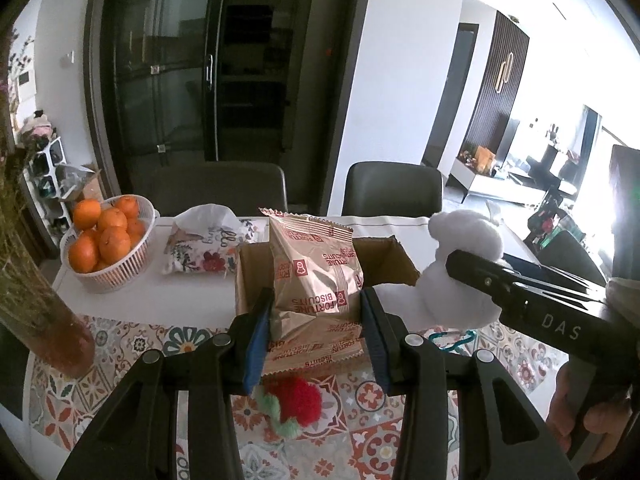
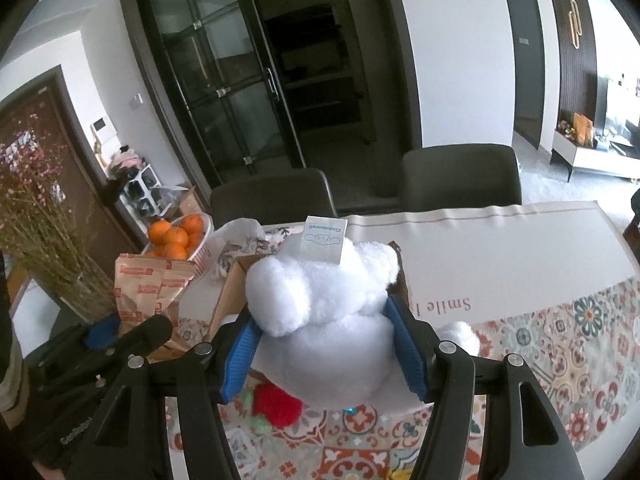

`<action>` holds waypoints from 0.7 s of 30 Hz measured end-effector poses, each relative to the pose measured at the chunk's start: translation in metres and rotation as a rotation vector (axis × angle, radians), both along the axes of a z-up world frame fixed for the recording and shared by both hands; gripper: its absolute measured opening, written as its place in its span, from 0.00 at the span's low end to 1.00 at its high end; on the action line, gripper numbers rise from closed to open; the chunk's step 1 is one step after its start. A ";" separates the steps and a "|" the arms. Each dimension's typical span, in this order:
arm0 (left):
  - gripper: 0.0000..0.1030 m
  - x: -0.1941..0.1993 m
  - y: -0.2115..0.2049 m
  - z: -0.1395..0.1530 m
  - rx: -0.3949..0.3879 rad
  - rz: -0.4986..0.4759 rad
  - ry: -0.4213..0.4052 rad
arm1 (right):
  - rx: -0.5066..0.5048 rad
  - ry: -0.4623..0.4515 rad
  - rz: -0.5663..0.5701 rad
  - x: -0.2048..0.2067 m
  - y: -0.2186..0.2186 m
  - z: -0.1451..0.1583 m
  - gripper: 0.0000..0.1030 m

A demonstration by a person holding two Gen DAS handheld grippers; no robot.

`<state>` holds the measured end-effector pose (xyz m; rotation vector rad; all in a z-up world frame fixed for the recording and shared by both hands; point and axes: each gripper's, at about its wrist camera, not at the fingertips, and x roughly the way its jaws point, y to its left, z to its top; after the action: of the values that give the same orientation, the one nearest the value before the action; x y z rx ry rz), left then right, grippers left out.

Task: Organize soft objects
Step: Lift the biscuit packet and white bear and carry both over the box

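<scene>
My left gripper is shut on a gold biscuit packet and holds it up in front of an open cardboard box. My right gripper is shut on a white plush toy with a paper tag, held above the near side of the box. The plush toy and right gripper also show at the right of the left wrist view. A red and green knitted strawberry lies on the patterned tablecloth below both grippers; it also shows in the right wrist view.
A white basket of oranges stands at the back left, a floral tissue pack beside it. A vase of dried flowers stands at the left. Two dark chairs stand behind the table. A teal clip lies right of the box.
</scene>
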<state>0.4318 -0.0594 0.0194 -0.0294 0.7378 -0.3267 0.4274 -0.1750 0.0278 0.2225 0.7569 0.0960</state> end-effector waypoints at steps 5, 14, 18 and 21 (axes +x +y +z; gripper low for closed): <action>0.41 0.017 -0.002 -0.003 -0.002 -0.007 0.012 | -0.003 0.017 0.016 0.017 0.001 -0.001 0.61; 0.41 0.048 -0.006 -0.015 -0.004 -0.020 0.055 | -0.006 0.084 0.046 0.058 0.002 -0.013 0.61; 0.41 0.064 -0.008 -0.028 0.014 -0.026 0.079 | -0.021 0.127 0.070 0.075 0.003 -0.026 0.61; 0.41 0.072 -0.009 -0.037 0.030 -0.030 0.095 | -0.032 0.158 0.078 0.084 0.003 -0.035 0.61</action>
<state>0.5041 -0.0687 -0.0175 -0.0055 0.8381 -0.3444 0.5112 -0.1719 -0.0076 0.1717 0.9244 0.1413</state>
